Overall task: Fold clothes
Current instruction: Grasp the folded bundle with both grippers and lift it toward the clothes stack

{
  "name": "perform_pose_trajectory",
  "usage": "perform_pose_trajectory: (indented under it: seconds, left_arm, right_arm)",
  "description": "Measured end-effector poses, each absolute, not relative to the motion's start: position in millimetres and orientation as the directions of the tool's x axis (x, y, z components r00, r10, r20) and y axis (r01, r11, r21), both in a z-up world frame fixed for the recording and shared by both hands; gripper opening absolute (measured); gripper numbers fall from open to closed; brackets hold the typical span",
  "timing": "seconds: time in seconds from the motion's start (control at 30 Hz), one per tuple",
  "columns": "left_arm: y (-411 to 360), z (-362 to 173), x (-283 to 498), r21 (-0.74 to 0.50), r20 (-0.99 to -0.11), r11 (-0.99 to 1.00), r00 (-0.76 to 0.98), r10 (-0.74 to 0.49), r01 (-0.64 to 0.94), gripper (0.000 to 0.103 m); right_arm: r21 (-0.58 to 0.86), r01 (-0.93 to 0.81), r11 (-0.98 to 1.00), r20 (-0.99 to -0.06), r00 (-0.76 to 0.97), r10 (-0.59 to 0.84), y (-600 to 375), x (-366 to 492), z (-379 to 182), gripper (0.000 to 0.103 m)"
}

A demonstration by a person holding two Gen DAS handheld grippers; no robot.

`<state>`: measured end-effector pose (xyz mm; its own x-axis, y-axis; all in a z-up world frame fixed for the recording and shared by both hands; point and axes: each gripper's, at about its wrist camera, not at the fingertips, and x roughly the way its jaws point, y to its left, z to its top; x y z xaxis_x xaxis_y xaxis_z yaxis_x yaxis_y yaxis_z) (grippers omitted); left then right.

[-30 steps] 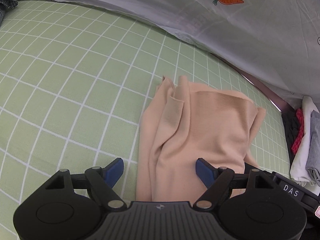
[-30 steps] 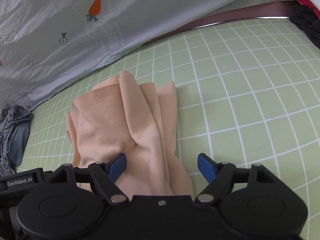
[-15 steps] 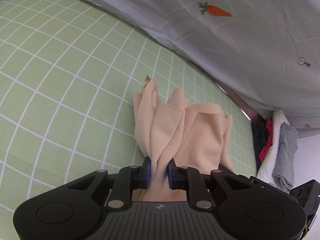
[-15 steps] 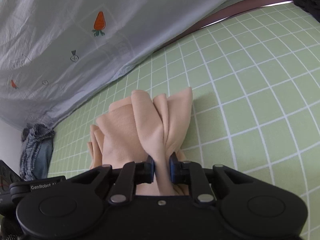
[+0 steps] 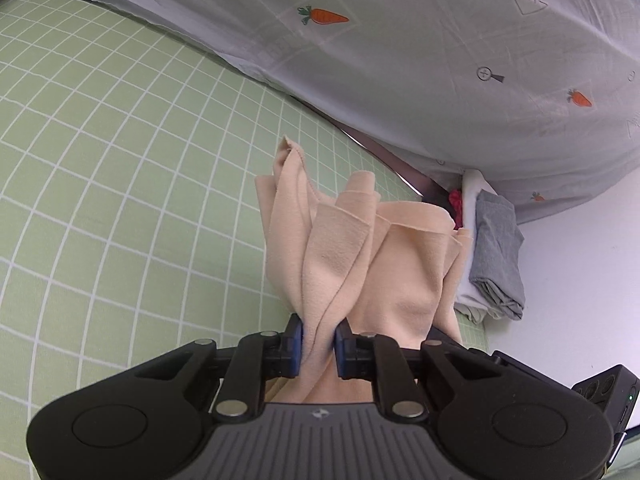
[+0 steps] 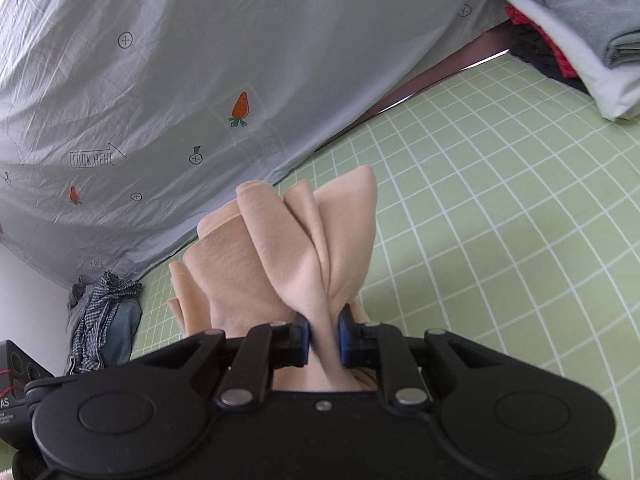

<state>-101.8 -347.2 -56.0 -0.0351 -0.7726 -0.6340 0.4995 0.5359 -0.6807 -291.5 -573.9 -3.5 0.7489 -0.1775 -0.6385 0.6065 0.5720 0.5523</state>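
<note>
- Nearest the left wrist camera, the left gripper (image 5: 319, 343) has its blue pads (image 5: 295, 343) pressed together on a bunched edge of the peach garment (image 5: 360, 248).
- Nearest the right wrist camera, the right gripper (image 6: 323, 340) pinches another gathered edge of the same peach garment (image 6: 280, 256) between its blue pads (image 6: 345, 342).
- Beyond both pairs of pads, the cloth fans out in several upright folds and hangs in loose pleats, lifted above the surface at the gripped edges. Whether its far end touches the surface cannot be told.
- Below and around the garment lies the green checked sheet (image 5: 120, 184), a flat surface with a white grid. It extends left in the left wrist view and right in the right wrist view (image 6: 500, 240).
- At the near left edge of the right wrist view, part of the other black gripper body is visible.
- Farther left in that view, a checked and denim bundle (image 6: 104, 320) rests on the sheet near the wall.
- On the far right of the sheet sits a stack of folded clothes (image 5: 496, 256): a grey piece on top, a white piece below, red and dark items behind. The same stack (image 6: 580, 40) shows at the upper right in the right wrist view.
- Farthest back, a grey carrot-print cloth (image 5: 440, 60) spans the scene, with a dark strip between its lower edge and the sheet. It fills the upper left of the right wrist view (image 6: 160, 100).
</note>
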Motion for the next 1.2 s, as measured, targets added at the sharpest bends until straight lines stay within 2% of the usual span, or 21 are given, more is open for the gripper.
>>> perform_pose_trajectory:
  seconds: [0.3, 0.5, 0.8, 0.9, 1.2]
  left_arm:
    - [-351, -67, -176, -0.721, -0.615, 0.434, -0.21, -0.76, 0.54, 0.016]
    - [-385, -72, -236, -0.714, -0.621, 0.4, -0.256, -0.741, 0.575, 0.016]
    - [-470, -63, -309, -0.702, -0.608, 0.454, -0.13, -0.783, 0.548, 0.017]
    - [-510, -53, -326, -0.707, -0.591, 0.458, -0.094, -0.801, 0.539, 0.017]
    - [-643, -1, -336, -0.674, -0.552, 0.4, -0.064, -0.831, 0.621, 0.017]
  right_arm:
    - [0.481, 0.743, 0.465, -0.693, 0.647, -0.317, -504, -408, -3, 0.015]
    - [0.496, 0.779, 0.383, -0.697, 0.62, -0.36, -518, -480, -13, 0.015]
    - [0.542, 0.687, 0.483, -0.652, 0.707, -0.273, -634, -544, -21, 0.015]
    - [0.519, 0.659, 0.545, -0.627, 0.727, -0.282, -677, -557, -13, 0.015]
    - [0.554, 0.644, 0.527, -0.555, 0.758, -0.343, -796, -581, 14, 0.015]
